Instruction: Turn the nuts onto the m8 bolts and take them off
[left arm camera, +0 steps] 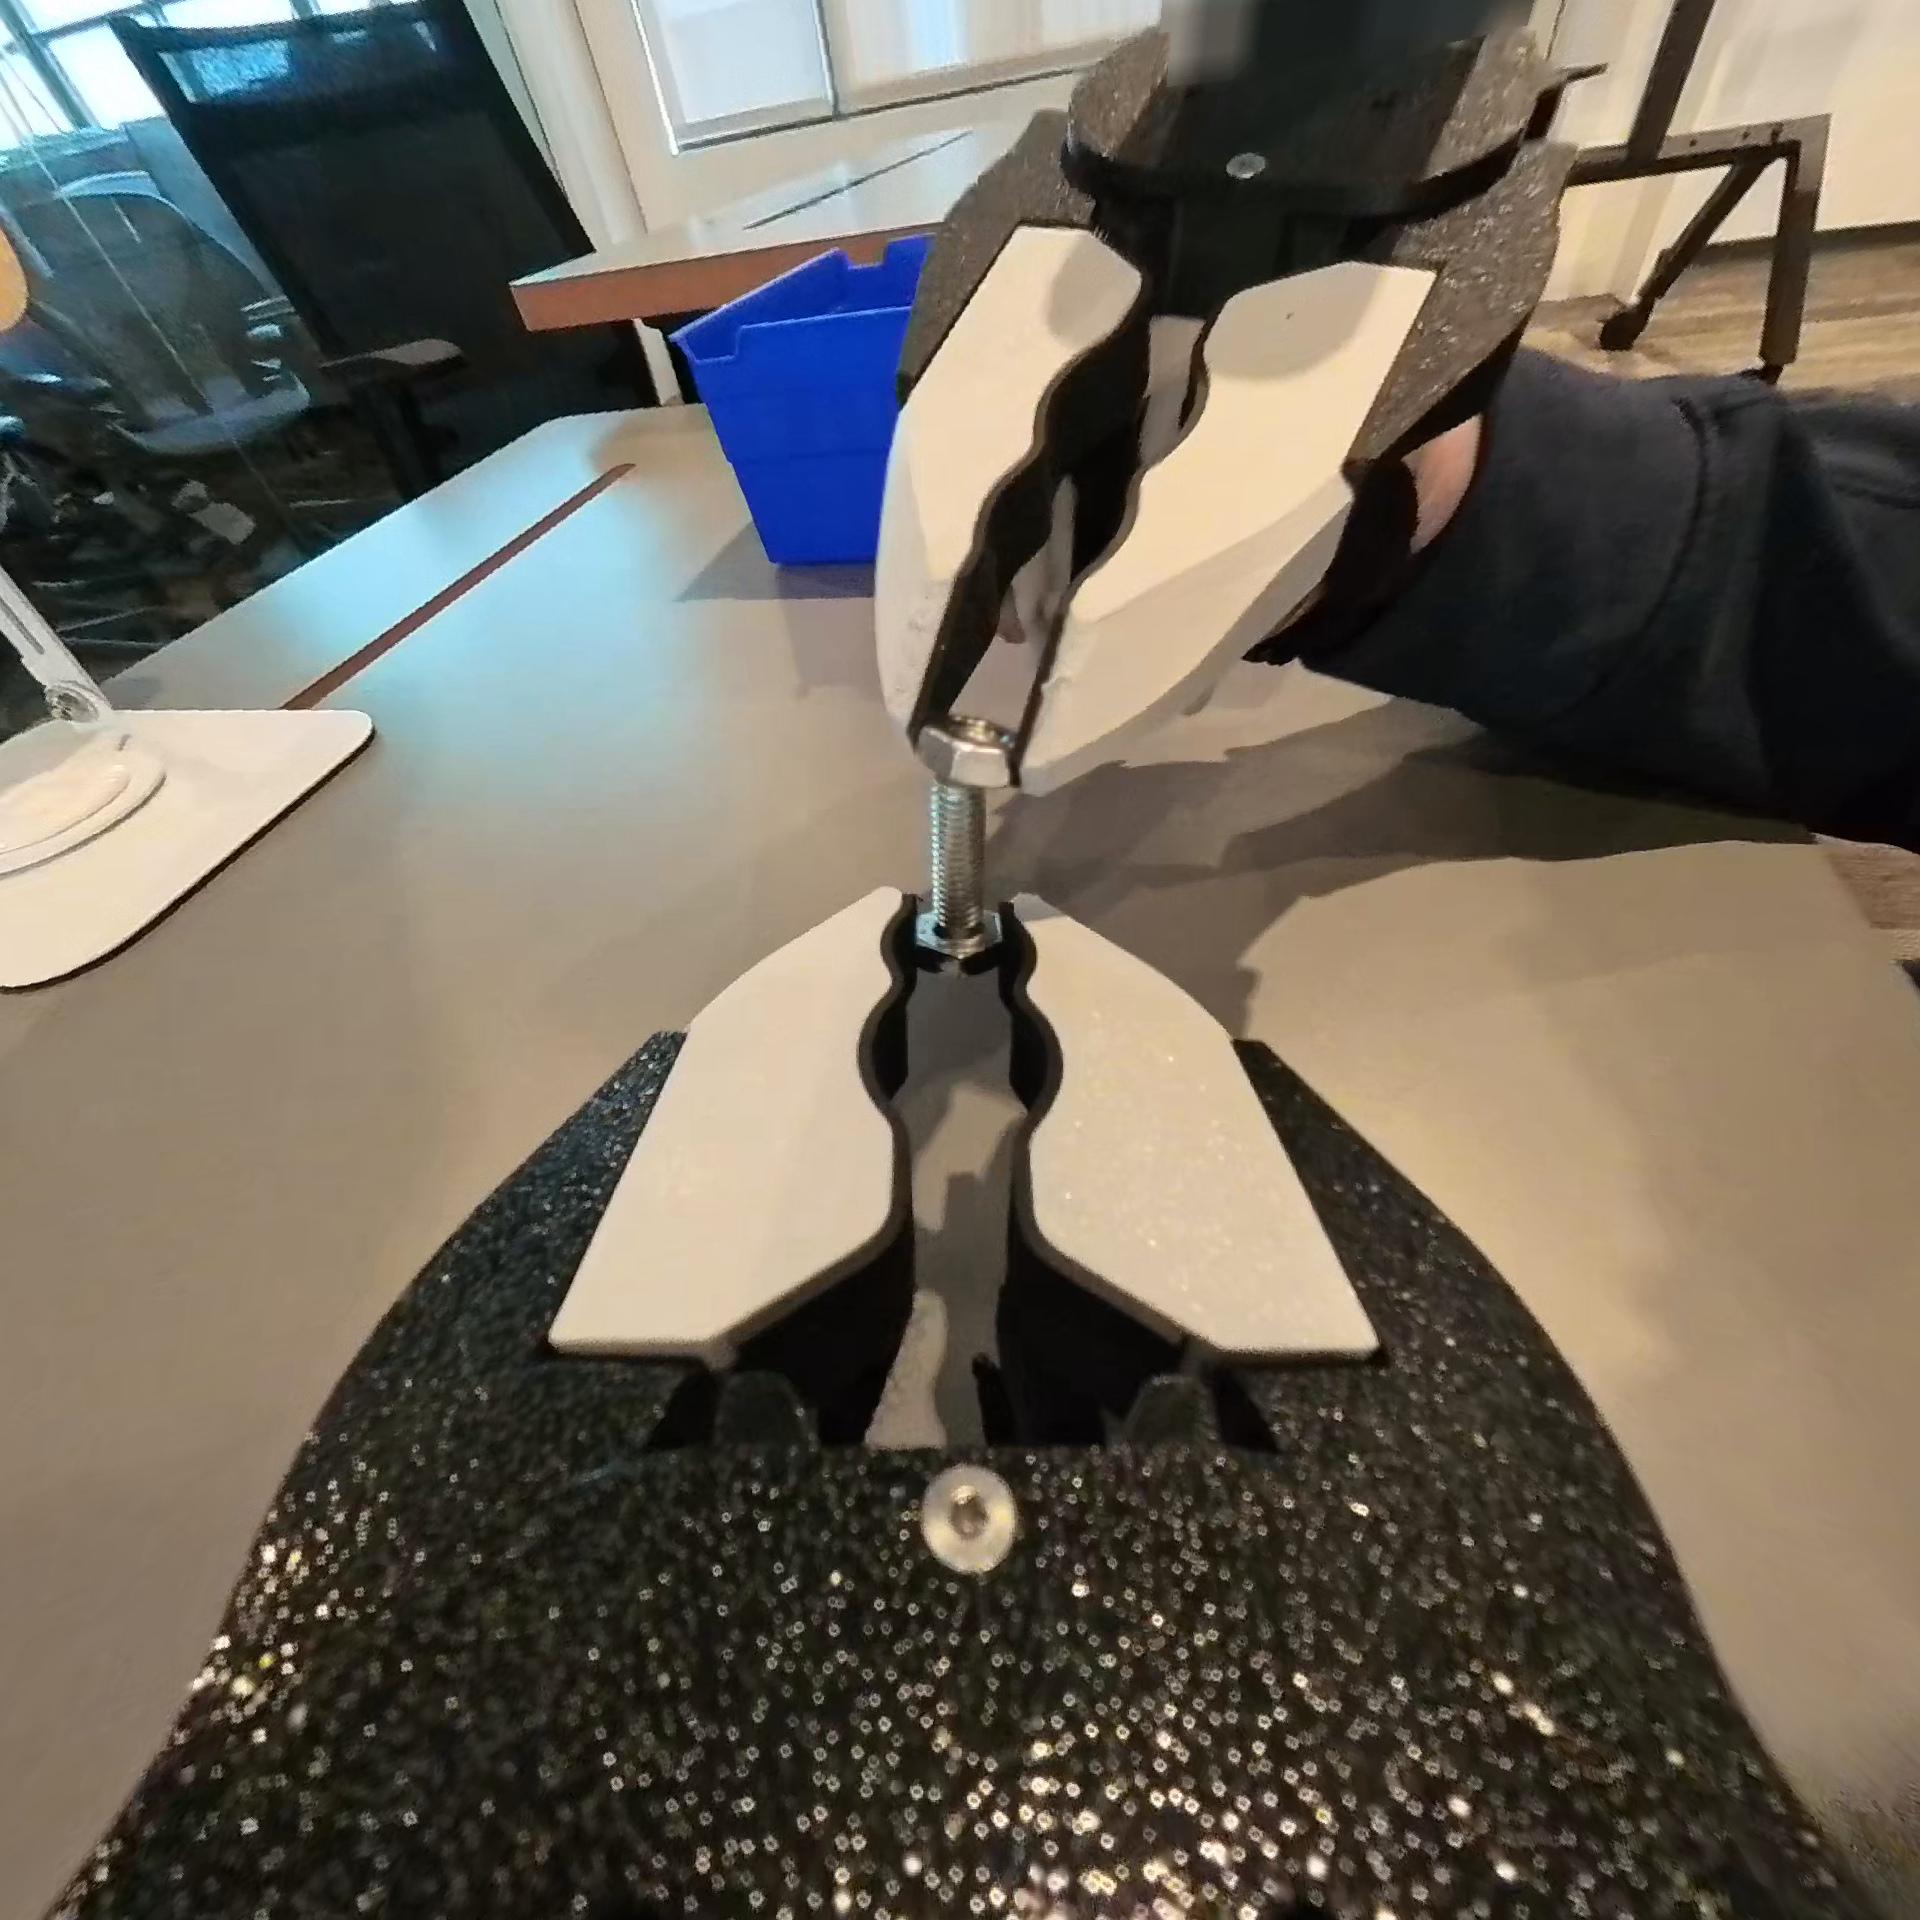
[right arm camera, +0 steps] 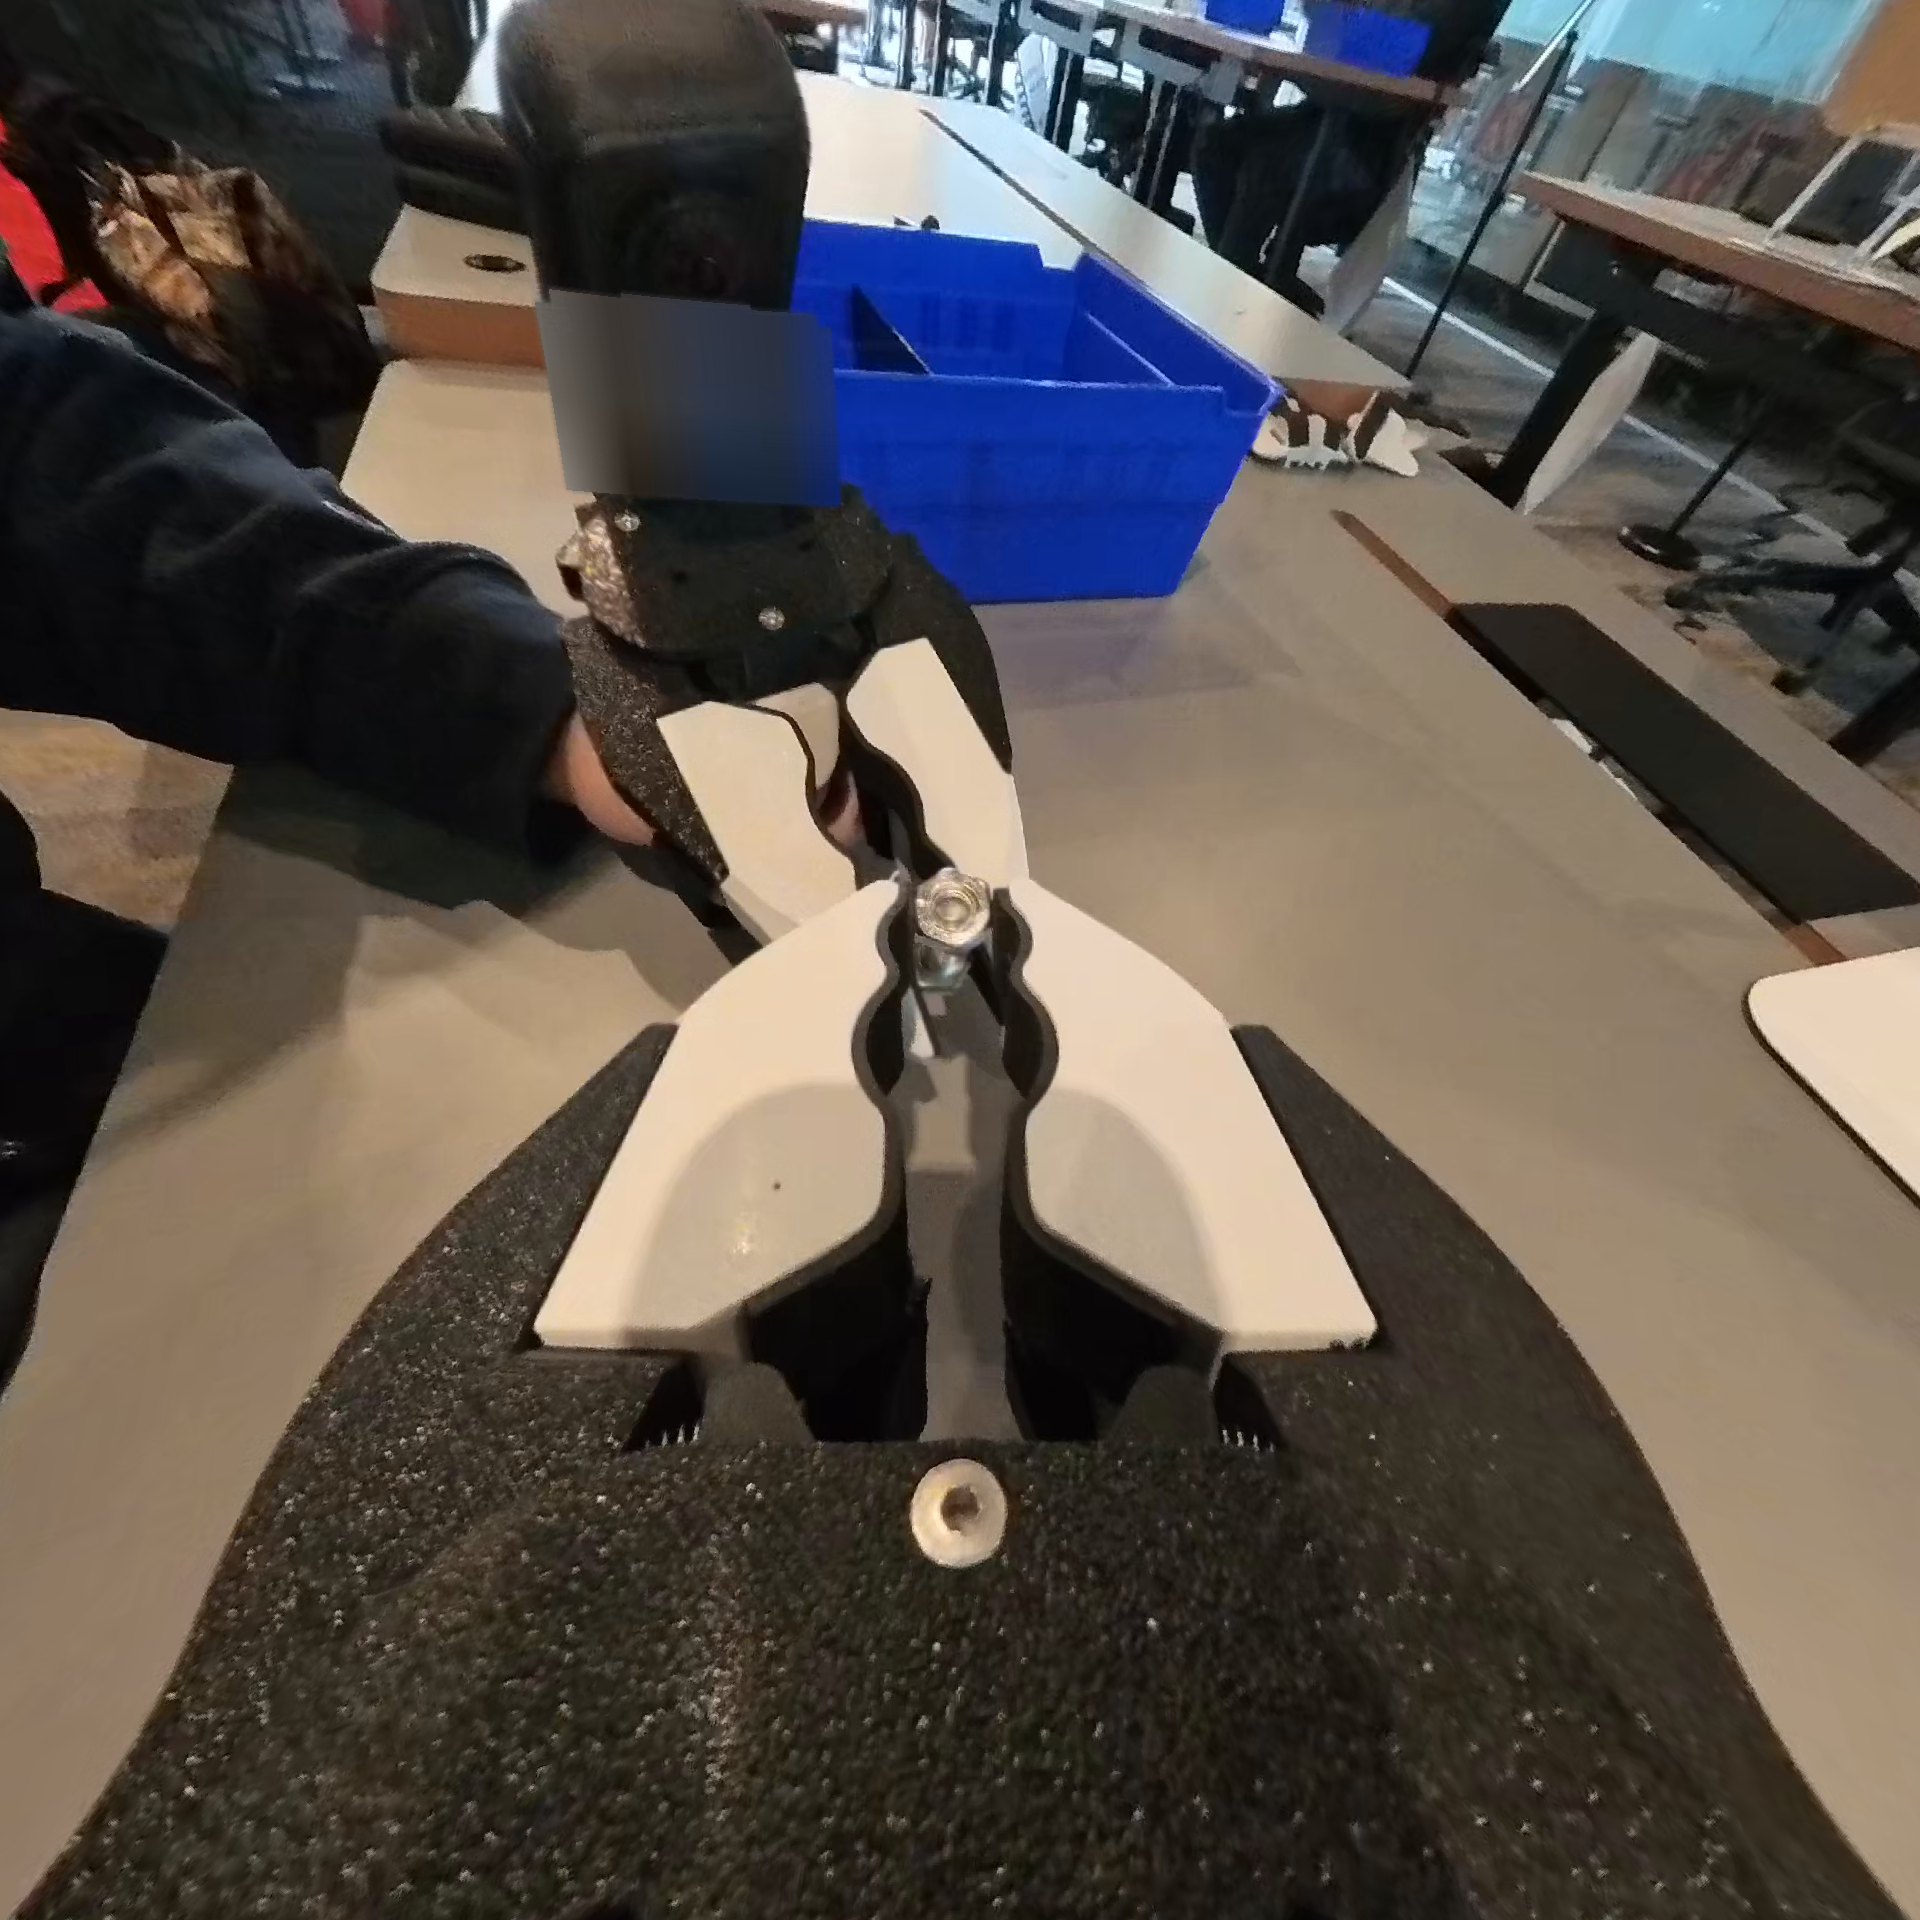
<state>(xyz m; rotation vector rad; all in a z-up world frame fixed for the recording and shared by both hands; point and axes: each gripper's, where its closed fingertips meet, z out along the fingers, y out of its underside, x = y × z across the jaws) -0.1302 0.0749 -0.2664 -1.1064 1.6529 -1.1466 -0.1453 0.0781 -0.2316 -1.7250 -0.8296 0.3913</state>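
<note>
A silver M8 bolt (left arm camera: pixel 951 842) stands upright above the grey table (left arm camera: pixel 364 1091). My left gripper (left arm camera: pixel 956 935) is shut on its lower hex end, low over the table. A hex nut (left arm camera: pixel 966 750) sits at the top of the threads. My right gripper (left arm camera: pixel 966 732) comes down from above and is shut on that nut. In the right wrist view the nut (right arm camera: pixel 948 909) shows end-on between my right gripper's (right arm camera: pixel 945 914) fingertips, with the bolt (right arm camera: pixel 940 968) behind it. The left gripper (right arm camera: pixel 914 871) reaches in from the far left; its tips are partly hidden.
A blue divided bin (right arm camera: pixel 1039 468) stands at the far side of the table, also in the left wrist view (left arm camera: pixel 810 416). A white flat stand base (left arm camera: pixel 156 810) lies on the left. A black strip (right arm camera: pixel 1683 748) lies by the table's edge. Dark sleeves (left arm camera: pixel 1662 582) hold both grippers. My left and right fingertips are right by each other.
</note>
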